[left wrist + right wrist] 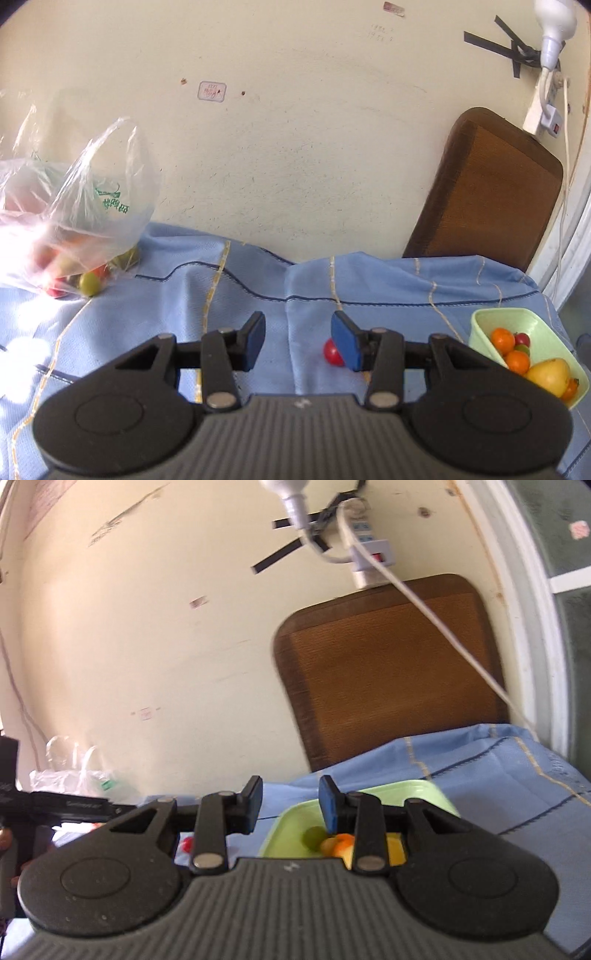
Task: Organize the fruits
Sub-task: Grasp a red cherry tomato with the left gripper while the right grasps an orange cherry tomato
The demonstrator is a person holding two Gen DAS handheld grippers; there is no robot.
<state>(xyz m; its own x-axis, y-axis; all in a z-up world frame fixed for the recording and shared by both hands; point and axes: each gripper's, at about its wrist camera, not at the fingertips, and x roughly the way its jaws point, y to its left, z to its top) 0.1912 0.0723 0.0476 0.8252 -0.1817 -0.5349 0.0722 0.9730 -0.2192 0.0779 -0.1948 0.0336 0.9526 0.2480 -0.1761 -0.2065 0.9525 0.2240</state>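
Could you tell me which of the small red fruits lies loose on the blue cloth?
The small round red fruit beside the left gripper's jaws; the others sit bagged or in the tub.

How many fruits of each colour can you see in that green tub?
Seen from the left wrist, in the tub; some may be hidden:
Orange: 3, e.g.
Yellow: 1
Red: 1
Green: 1
Total: 6
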